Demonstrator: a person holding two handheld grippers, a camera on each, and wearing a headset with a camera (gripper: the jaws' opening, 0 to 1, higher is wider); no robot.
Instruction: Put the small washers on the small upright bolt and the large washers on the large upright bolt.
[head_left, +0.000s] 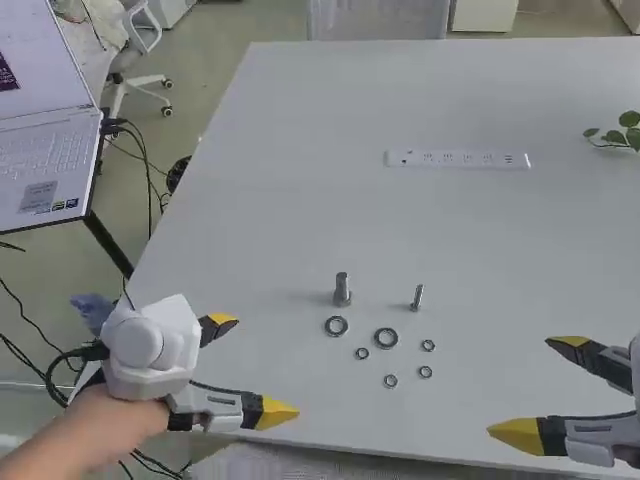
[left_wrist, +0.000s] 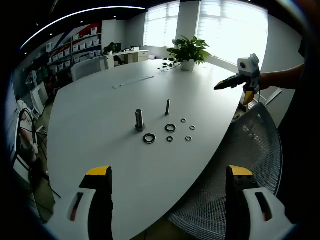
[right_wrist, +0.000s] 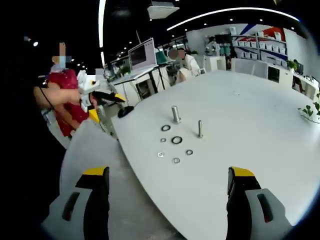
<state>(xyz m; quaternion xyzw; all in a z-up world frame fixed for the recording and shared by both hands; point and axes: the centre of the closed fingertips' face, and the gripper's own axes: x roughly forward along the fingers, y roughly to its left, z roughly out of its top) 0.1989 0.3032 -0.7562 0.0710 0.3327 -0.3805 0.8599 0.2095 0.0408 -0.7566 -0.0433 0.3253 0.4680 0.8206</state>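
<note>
The large upright bolt (head_left: 341, 288) and the thinner small bolt (head_left: 417, 297) stand on the white table (head_left: 400, 220). In front of them lie two large washers (head_left: 336, 326) (head_left: 386, 338) and several small washers (head_left: 390, 380). My left gripper (head_left: 250, 367) is open at the table's near left edge. My right gripper (head_left: 540, 388) is open at the near right. Nothing is between either pair of jaws. The left gripper view has the large bolt (left_wrist: 139, 120) and small bolt (left_wrist: 167, 106) ahead of the open gripper (left_wrist: 168, 172). The right gripper view has the bolts (right_wrist: 175, 113) (right_wrist: 200, 128) beyond its open gripper (right_wrist: 168, 172).
A white power strip (head_left: 457, 158) lies farther back on the table. A plant (head_left: 620, 132) sits at the right edge. A laptop (head_left: 40, 150) rests on a desk to the left, with an office chair (head_left: 140, 60) behind. A mesh chair (left_wrist: 250, 145) stands by the table's near edge.
</note>
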